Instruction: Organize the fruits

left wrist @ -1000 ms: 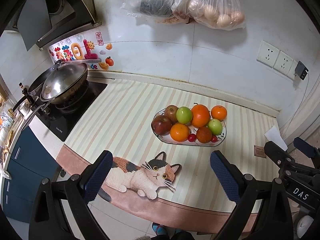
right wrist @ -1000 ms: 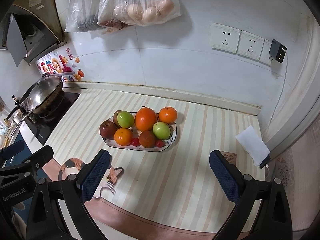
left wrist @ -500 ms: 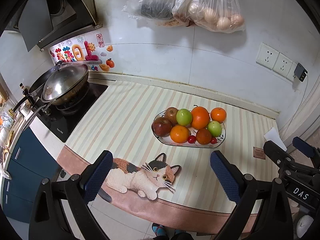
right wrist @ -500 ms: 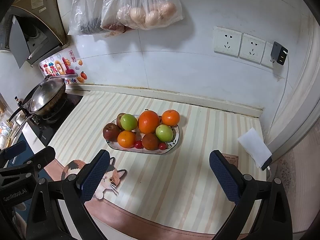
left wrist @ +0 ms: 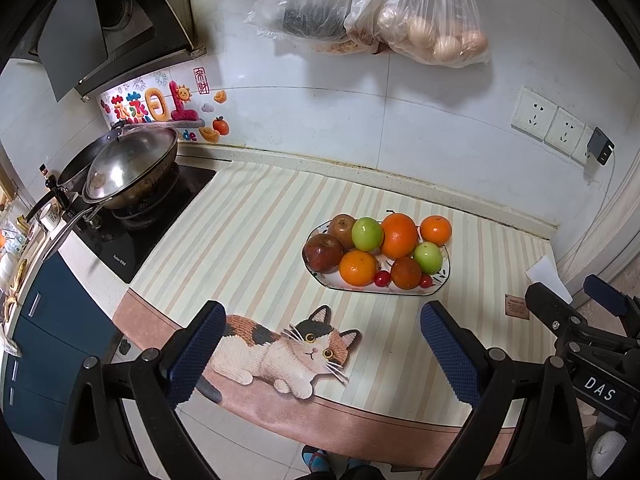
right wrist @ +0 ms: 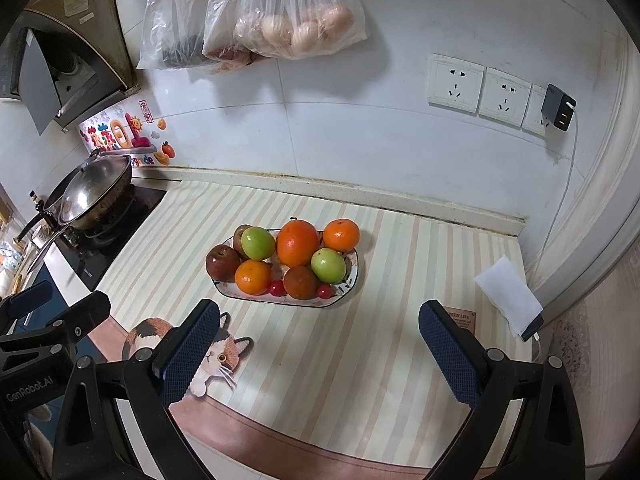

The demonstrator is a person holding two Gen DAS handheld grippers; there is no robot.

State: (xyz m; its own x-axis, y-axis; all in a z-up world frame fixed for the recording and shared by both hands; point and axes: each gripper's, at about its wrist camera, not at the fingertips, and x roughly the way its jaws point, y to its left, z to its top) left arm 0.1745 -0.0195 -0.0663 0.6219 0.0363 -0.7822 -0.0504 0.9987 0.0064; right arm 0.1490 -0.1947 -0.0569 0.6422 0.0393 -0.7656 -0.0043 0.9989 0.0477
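A patterned plate (left wrist: pixel 442 278) (right wrist: pixel 350 284) sits on the striped counter mat, piled with fruit: a large orange (left wrist: pixel 398 236) (right wrist: pixel 297 242), smaller oranges (left wrist: pixel 436 230) (right wrist: pixel 341 234), green apples (left wrist: pixel 367 233) (right wrist: pixel 258 243), red apples (left wrist: pixel 322 253) (right wrist: pixel 222 262) and small red cherries (left wrist: pixel 382 278) (right wrist: pixel 276 288). My left gripper (left wrist: pixel 320 352) is open and empty, held near the mat's front edge, short of the plate. My right gripper (right wrist: pixel 318 350) is open and empty, also in front of the plate. Each gripper shows at the side of the other's view.
A wok with a lid (left wrist: pixel 128 168) (right wrist: pixel 94 192) sits on the black stove at the left. Plastic bags (left wrist: pixel 432 20) (right wrist: pixel 288 20) hang on the wall above. A white paper (right wrist: pixel 508 298) lies at the right edge. A cat picture (left wrist: pixel 288 352) marks the mat's front.
Both grippers have drifted slightly back and up, so the plate sits a little lower and nearer the centre of the views. The fruit has not moved.
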